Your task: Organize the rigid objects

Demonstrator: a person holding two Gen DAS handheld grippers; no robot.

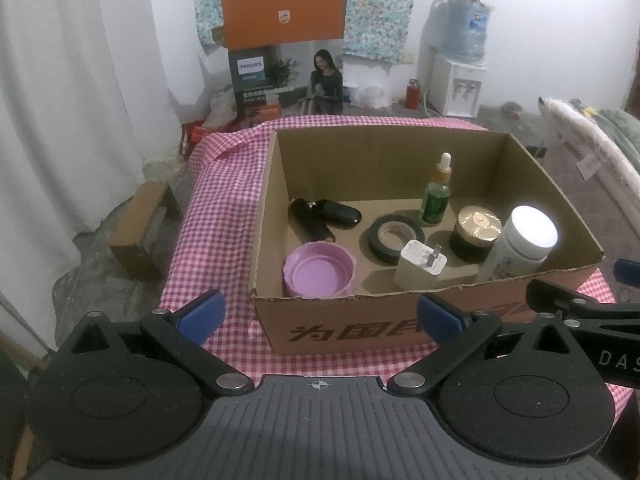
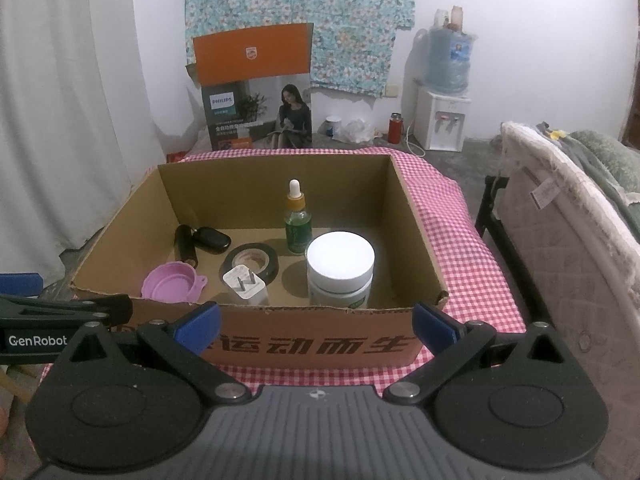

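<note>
Clearly "PHILIPS" on orange box — "GenRobot" on left claw; both claws spread, right claw too.

A cardboard box is set on a checked cloth. Inside it, a lid is placed front left, a charger plug beside it, tape behind, and a dropper bottle farther back.

A white wall carries a floral cloth, with a white curtain hanging at left. On the grey floor stand a Philips carton and a water dispenser, and a mattress lies at right.
</note>
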